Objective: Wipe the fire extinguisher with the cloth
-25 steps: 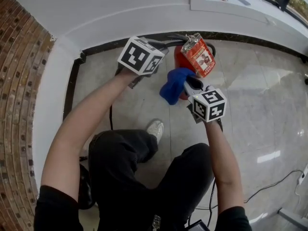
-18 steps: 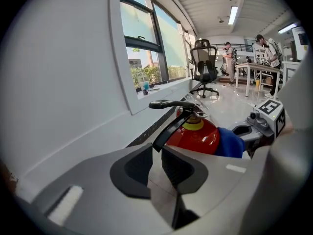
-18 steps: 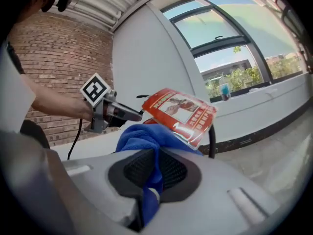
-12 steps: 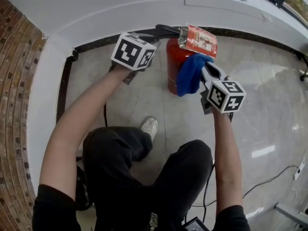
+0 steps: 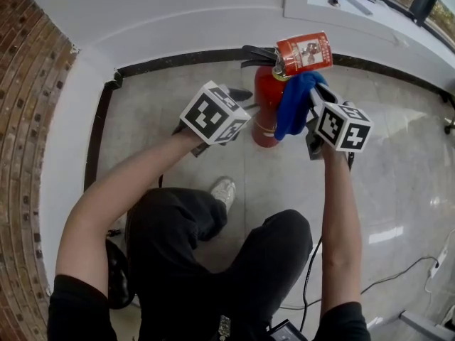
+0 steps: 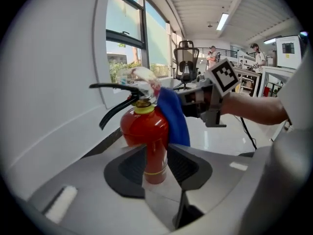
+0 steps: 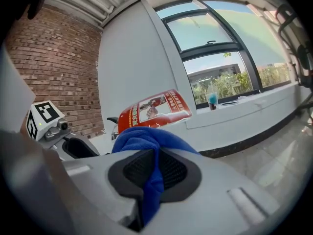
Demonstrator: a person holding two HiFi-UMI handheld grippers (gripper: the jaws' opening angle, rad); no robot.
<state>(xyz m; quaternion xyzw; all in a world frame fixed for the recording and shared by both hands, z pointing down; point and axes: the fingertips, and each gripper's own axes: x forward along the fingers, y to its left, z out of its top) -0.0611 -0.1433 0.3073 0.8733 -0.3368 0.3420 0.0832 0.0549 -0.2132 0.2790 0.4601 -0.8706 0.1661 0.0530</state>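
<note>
Marble floor [image 5: 398, 162], far edge by the wall: the left claw [image 6: 155, 153] has just been opening and stands loose around the fire extinguisher [image 6: 144, 129] between its jaws. The right claw [image 7: 155, 168] is clenched on the blue cloth [image 7: 146, 136] at the extinguisher's shoulder. With nothing bracing it, I'd say a firm wipe could tip the cylinder.

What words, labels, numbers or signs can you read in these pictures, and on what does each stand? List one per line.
No text can be read.
On the red tag of the fire extinguisher: print beside a picture, too small and blurred to read.
On the left marker cube and the right marker cube: black-and-white square patterns only, no words.
</note>
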